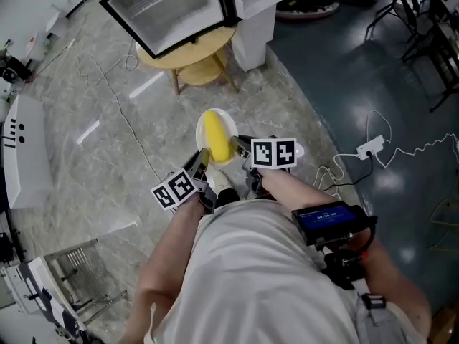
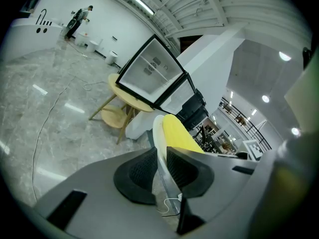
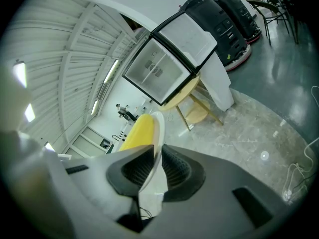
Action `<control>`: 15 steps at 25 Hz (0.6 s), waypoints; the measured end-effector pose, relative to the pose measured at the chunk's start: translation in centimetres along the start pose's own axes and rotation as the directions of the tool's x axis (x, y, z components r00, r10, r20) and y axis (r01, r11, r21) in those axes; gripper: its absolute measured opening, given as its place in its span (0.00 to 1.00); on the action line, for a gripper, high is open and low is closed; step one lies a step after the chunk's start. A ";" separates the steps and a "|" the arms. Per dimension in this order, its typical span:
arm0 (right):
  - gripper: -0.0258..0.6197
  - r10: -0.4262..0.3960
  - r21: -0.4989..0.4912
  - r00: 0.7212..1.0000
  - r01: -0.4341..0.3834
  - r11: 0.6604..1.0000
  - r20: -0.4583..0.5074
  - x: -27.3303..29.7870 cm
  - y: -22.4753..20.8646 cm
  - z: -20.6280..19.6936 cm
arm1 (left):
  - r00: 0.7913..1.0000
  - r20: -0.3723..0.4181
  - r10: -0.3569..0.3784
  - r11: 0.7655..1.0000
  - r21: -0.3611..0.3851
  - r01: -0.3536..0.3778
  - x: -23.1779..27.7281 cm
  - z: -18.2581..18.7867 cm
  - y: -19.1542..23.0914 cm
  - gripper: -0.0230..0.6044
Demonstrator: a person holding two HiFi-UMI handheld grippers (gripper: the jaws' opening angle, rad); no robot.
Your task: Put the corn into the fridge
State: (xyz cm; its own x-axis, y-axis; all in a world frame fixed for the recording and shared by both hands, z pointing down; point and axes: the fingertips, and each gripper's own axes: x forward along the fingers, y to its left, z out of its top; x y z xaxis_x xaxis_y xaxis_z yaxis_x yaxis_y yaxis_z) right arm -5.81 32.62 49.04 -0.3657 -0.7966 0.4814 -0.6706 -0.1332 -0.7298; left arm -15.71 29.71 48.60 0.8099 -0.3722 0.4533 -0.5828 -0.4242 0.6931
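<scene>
A yellow corn cob [image 1: 216, 138] lies on a white plate [image 1: 228, 120] held in front of me above the floor. My left gripper [image 1: 201, 160] is shut on the plate's near left rim. My right gripper [image 1: 240, 149] is shut on its near right rim. In the left gripper view the plate [image 2: 158, 133] stands edge-on between the pads of the left gripper [image 2: 162, 166], with the corn [image 2: 177, 131] behind it. The right gripper [image 3: 155, 168] clamps the plate [image 3: 158, 128] beside the corn [image 3: 137, 131]. The glass-door fridge [image 1: 168, 9] stands ahead on a round wooden table [image 1: 188, 52], its door looking shut.
A white block [image 1: 254, 20] stands right of the table. A thin cable [image 1: 107, 84] runs over the marble floor at left. A power strip with cords [image 1: 369, 147] lies at right, with dark chairs [image 1: 423, 20] beyond. A wire rack [image 1: 79, 278] is at bottom left.
</scene>
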 end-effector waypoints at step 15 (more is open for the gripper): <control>0.12 -0.007 0.021 1.000 0.007 1.000 -0.004 -0.7 -1.0 -0.8 | 1.000 -0.021 0.004 1.000 0.004 -0.004 0.3 -1.2 -0.2 0.14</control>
State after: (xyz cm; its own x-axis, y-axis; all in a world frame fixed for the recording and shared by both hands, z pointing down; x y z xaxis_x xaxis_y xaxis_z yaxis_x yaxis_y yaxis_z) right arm -5.41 33.80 49.81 -0.3637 -0.7930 0.4887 -0.6596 -0.1512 -0.7363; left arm -15.23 30.66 49.25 0.8090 -0.3562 0.4677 -0.5860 -0.4259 0.6893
